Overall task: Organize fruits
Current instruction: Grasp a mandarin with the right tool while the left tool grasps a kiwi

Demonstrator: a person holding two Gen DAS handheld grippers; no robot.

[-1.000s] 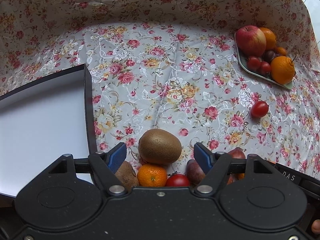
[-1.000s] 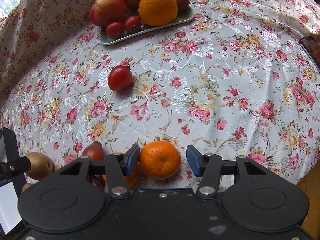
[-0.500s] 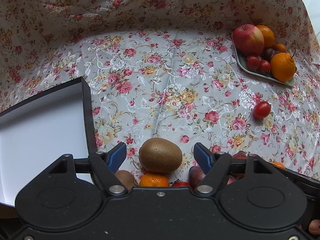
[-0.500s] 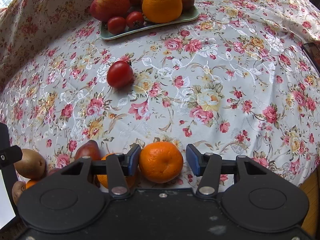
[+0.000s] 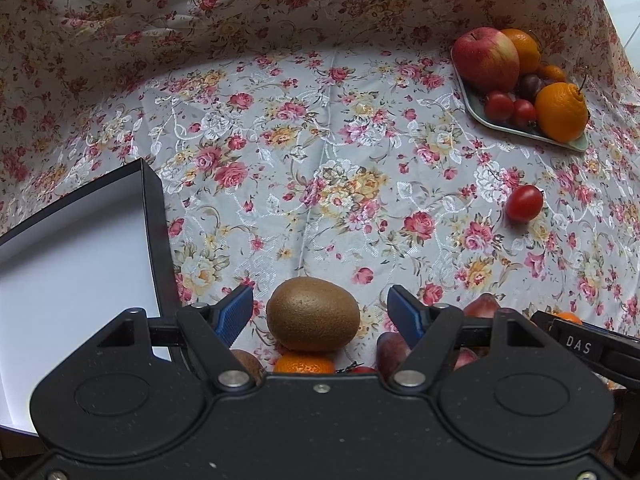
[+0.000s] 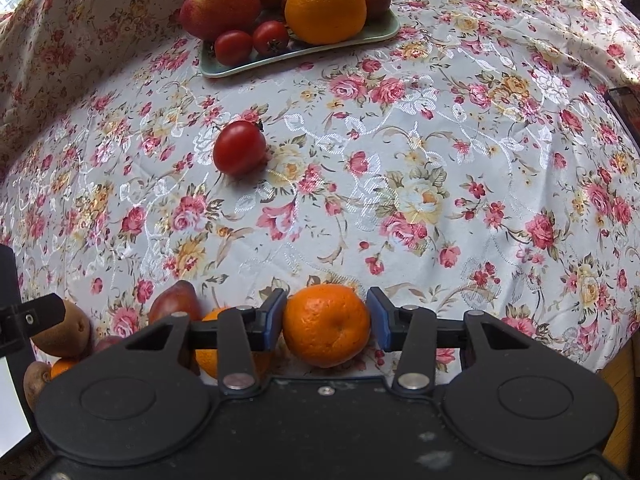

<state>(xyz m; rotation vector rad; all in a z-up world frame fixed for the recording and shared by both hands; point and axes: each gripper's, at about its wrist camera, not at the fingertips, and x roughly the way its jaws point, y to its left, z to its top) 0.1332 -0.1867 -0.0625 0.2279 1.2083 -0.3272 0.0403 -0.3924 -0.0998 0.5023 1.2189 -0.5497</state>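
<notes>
Brown and fuzzy, the kiwi (image 5: pixel 313 313) sits between the spread blue pads of the left gripper (image 5: pixel 320 312), touching neither, on the floral cloth (image 5: pixel 320 168) beside a black box (image 5: pixel 154 216). In the right wrist view, the right gripper (image 6: pixel 326 316) is level and low over the cloth, its pads pinching a mandarin (image 6: pixel 326 325); a lone tomato (image 6: pixel 239 153) lies between it and the fruit tray (image 6: pixel 304 54).

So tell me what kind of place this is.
Most likely a home table, perhaps in a dining room, though little beyond it shows. A floral tablecloth covers it, a green tray holds an apple and oranges, and there is tiled floor past the edge.
</notes>
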